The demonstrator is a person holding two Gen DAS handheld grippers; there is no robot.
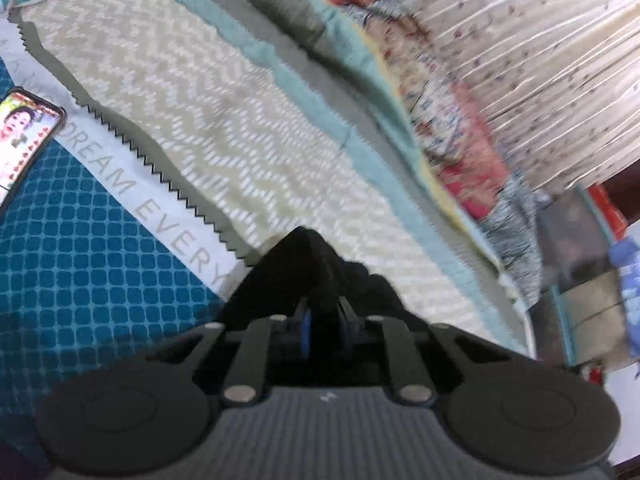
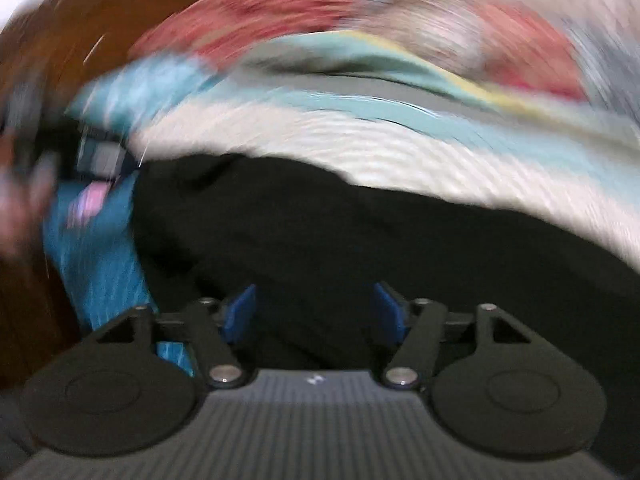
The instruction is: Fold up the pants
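The black pants (image 1: 308,256) rise as a bunched peak over the cream chevron blanket (image 1: 200,120). My left gripper (image 1: 324,320) is shut on that black fabric, which fills the narrow gap between its blue pads. In the heavily blurred right wrist view, the pants (image 2: 320,232) spread as a wide dark sheet across the bed. My right gripper (image 2: 314,312) hangs over them, open. Its blue pads (image 2: 240,312) stand far apart and neither presses on the cloth.
A phone (image 1: 24,128) with a lit screen lies on the teal quilt (image 1: 80,280) at the left. Folded patterned cloths (image 1: 440,120) are piled along the blanket's far side, with a striped floral fabric (image 1: 540,60) behind. Brown wood (image 2: 60,40) shows at the left.
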